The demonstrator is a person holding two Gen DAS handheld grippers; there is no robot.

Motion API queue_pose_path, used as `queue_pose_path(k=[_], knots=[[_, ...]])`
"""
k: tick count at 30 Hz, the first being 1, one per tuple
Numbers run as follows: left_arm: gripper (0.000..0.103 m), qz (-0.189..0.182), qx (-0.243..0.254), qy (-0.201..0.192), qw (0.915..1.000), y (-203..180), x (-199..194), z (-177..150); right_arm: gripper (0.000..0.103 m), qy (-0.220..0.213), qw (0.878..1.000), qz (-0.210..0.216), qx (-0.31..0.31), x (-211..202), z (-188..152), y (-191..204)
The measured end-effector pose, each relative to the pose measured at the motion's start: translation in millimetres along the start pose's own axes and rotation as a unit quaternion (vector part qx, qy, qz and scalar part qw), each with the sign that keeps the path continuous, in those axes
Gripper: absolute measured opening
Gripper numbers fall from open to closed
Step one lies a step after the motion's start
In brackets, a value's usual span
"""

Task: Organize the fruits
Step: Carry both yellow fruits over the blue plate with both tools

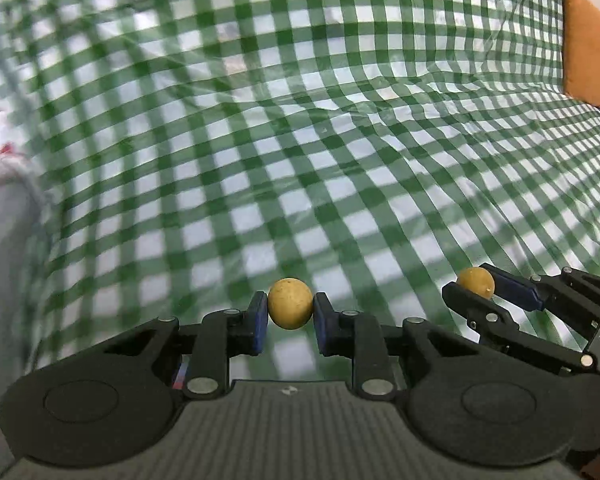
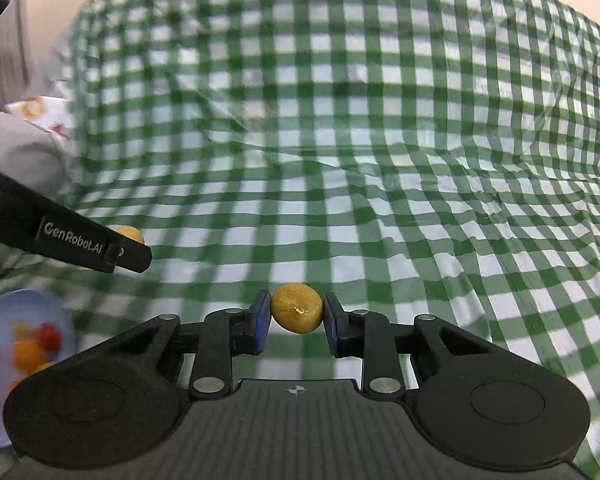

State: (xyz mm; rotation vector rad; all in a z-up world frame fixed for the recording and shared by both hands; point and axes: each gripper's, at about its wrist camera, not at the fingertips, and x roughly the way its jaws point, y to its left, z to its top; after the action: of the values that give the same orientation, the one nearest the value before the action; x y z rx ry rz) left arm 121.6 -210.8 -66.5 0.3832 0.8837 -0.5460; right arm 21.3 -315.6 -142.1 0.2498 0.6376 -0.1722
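1. Fruits are what we are sorting: our left tongs are closed on a small round yellow fruit, its blue pads pressing both sides.
2. Our right tongs are likewise clamped on a second yellow fruit, held above the green checked cloth.
3. Both fruits sit near the pad tips, so we judge a steady squeeze and a slow, level carry would keep them from rolling out.
4. We would bring them over the pale blue plate at the lower left of the right view, lower close, then release.
5. That plate is cut off and blurred; red and orange pieces lie on it, but we cannot tell what kind.
6. An orange cushion shows at the cloth's edge; what lies under the cloth is hidden.
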Motion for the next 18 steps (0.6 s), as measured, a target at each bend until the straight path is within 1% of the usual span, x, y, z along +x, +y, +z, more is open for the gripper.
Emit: queue_pose_path(k=[3, 4, 5, 9, 14, 18], knots=[[0.027, 0.01, -0.008, 0.006, 0.9999, 7, -42, -27, 0.029, -0.001, 1.0, 0.03, -0.009, -46, -7, 21], [0.027, 0.016, -0.01, 0.007, 0.9998, 10, -55, -37, 0.029, -0.002, 0.999, 0.037, -0.015, -64, -8, 18], [0.027, 0.022, -0.013, 0.009, 0.9996, 13, -68, -47, 0.029, -0.001, 0.999, 0.046, -0.02, -78, -10, 25], [0.027, 0.038, -0.028, 0.013, 0.9988, 27, -115, -85, 0.029, 0.01, 0.996, 0.087, -0.035, -132, -16, 52], [0.027, 0.056, -0.053, 0.017, 0.9969, 47, -158, -128, 0.029, 0.017, 0.99, 0.128, -0.058, -180, -30, 93], [0.027, 0.067, -0.07, 0.016, 0.9951, 62, -179, -155, 0.029, 0.006, 0.985, 0.14, -0.103, -206, -43, 123]])
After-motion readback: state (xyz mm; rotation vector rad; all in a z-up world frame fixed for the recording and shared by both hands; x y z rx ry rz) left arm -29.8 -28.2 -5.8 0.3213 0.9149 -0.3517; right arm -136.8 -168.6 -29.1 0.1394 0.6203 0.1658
